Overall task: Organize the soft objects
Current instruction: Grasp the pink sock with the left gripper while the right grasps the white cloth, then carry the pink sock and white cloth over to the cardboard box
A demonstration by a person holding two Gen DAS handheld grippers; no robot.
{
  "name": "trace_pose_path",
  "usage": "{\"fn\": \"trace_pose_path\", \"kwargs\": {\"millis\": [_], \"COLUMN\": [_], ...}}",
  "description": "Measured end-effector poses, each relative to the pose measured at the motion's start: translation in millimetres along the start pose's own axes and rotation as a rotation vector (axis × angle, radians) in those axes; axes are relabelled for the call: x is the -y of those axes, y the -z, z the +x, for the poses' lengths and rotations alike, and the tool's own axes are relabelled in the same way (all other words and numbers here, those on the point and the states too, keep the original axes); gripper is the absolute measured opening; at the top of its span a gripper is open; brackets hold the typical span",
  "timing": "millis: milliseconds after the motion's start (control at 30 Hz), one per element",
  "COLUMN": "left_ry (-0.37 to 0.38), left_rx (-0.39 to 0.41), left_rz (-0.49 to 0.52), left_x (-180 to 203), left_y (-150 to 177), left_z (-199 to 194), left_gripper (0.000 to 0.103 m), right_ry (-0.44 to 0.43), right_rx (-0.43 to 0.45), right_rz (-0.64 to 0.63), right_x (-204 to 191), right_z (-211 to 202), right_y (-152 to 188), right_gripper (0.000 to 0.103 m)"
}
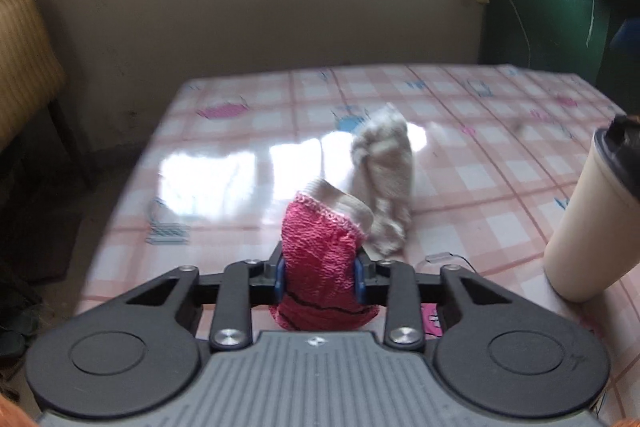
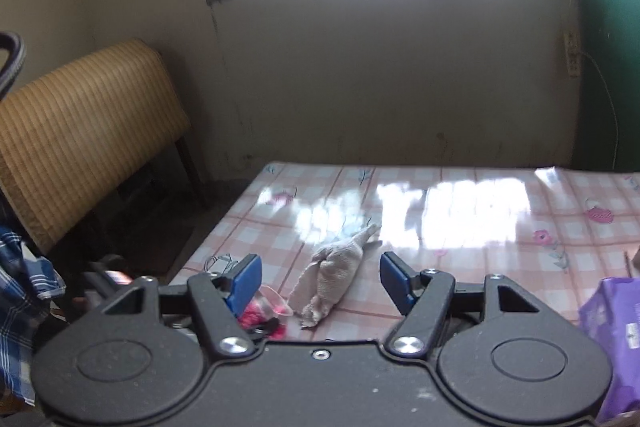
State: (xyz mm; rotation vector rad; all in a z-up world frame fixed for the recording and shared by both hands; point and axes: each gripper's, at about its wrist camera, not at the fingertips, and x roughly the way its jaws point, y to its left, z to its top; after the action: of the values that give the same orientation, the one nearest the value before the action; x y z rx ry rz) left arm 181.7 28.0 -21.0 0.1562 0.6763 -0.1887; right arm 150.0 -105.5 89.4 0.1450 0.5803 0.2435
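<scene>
Only real container here is a cream cup (image 1: 588, 223) with a dark lid at the table's right edge, can't see inside it. There's also a purple packet (image 2: 612, 339) near the right claw. The table (image 1: 500, 163) has a glossy pink-checked plastic cover. The left gripper (image 1: 320, 275) is clamped on a knitted pink sock (image 1: 316, 259) with a pale ribbed cuff, standing up between the blue pads. A fuzzy beige sock (image 1: 386, 183) lies crumpled just past it. The right gripper (image 2: 320, 279) hangs with fingers wide apart, holding nothing, beige sock beyond it.
</scene>
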Motion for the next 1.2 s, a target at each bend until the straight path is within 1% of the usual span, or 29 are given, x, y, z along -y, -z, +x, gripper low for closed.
{"fn": "trace_pose_path", "kwargs": {"millis": [67,167,233,367,467,633,700,733,767,800,833,900,1000,1200], "left_ry": [-0.027,-0.072,-0.092,-0.114,-0.095,-0.101,-0.106,-0.109,-0.104,-0.102,-0.105,-0.111,-0.116,-0.123], "left_rx": [0.023,0.036,0.041,0.045,0.027,0.044,0.035,0.027,0.019,0.015,0.011,0.012,0.017,0.04], "left_rz": [-0.036,-0.07,-0.084,-0.139,-0.195,-0.201,-0.2,-0.202,-0.209,-0.218,-0.224,-0.225,-0.227,-0.23], "left_x": [-11.8,-28.2,-35.4,-54.1,-66.3,-71.5,-71.0,-70.6,-71.4,-72.2,-72.4,-71.2,-68.6,-57.4], "left_y": [-1.9,-2.3,-0.1,1.8,2.0,-5.0,-5.2,-4.8,-4.3,-4.4,-4.8,-5.4,-7.6,-14.2], "left_z": [-7.8,-11.1,-12.4,-5.5,1.1,4.3,8.2,9.2,11.6,13.5,15.1,14.9,10.4,-13.2], "left_gripper": [0.033,0.033,0.033,0.033,0.033,0.033,0.033,0.033,0.033,0.033,0.033,0.033,0.033,0.033], "right_ry": [0.01,0.058,0.084,0.151,0.238,0.344,0.359,0.347,0.34,0.331,0.325,0.308,0.285,0.184], "right_rx": [-0.036,-0.106,-0.127,-0.14,-0.167,-0.197,-0.216,-0.226,-0.213,-0.2,-0.194,-0.184,-0.151,-0.129], "right_rz": [0.031,0.076,0.096,0.097,0.086,0.102,0.108,0.121,0.122,0.107,0.088,0.076,0.028,-0.036], "right_x": [-6.4,-16.4,-22.9,-33.2,-37.6,-30.4,-25.0,-20.8,-18.7,-18.5,-19.4,-20.0,-27.9,-43.1], "right_z": [22.2,61.8,86.8,130.4,165.8,208.1,221.0,227.2,227.4,225.9,224.7,217.8,202.3,144.6], "right_y": [0.7,7.4,12.5,16.5,18.0,22.1,23.3,24.0,25.3,26.1,25.9,27.8,32.4,42.7], "right_gripper": [0.078,0.078,0.078,0.078,0.078,0.078,0.077,0.074,0.066,0.051,0.048,0.045,0.044,0.044]}}
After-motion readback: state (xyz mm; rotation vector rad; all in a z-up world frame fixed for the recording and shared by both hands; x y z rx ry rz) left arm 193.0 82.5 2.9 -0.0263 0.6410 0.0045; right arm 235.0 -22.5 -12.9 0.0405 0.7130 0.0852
